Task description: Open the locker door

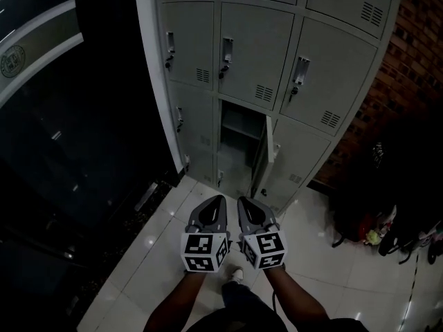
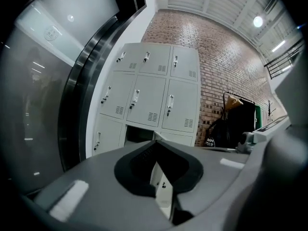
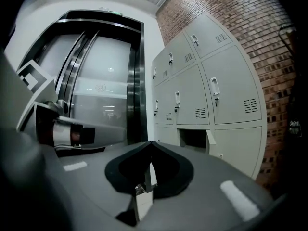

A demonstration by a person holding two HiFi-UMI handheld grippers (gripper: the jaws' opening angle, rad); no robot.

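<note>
Fingers of the left gripper (image 1: 221, 198) (image 2: 155, 142) are pressed together, tips meeting, with nothing between them. The right gripper (image 1: 240, 200) (image 3: 150, 143) is the same: its fingers are closed tip to tip and hold nothing. Both grippers are held side by side, close together, in front of the tall pale grey metal locker bank (image 1: 277, 61) (image 2: 149, 95) (image 3: 211, 95), pointing towards its bottom row and well apart from it. Each carries its cube with black and white square markers, and the person's forearms reach in from the lower edge of the head view.

In the bottom row of the locker bank, the middle compartment (image 1: 239, 147) (image 2: 138, 134) (image 3: 192, 139) stands open, dark inside, with a shelf across its upper part. Its grey metal locker door (image 1: 267, 154) (image 3: 210, 137) is swung outward on the compartment's right side and shows almost edge-on. The other doors of the locker bank are shut, each with a small handle and a vent slot.

Left of the locker bank runs a dark curved glass panel (image 1: 62, 130) (image 3: 96, 90). Right of it rises a red brick wall (image 1: 412, 61) (image 2: 226, 66) (image 3: 269, 28), with dark bags and clothing (image 1: 387, 206) heaped at its foot. A glossy white tiled floor (image 1: 166, 247) spreads below the locker bank.
</note>
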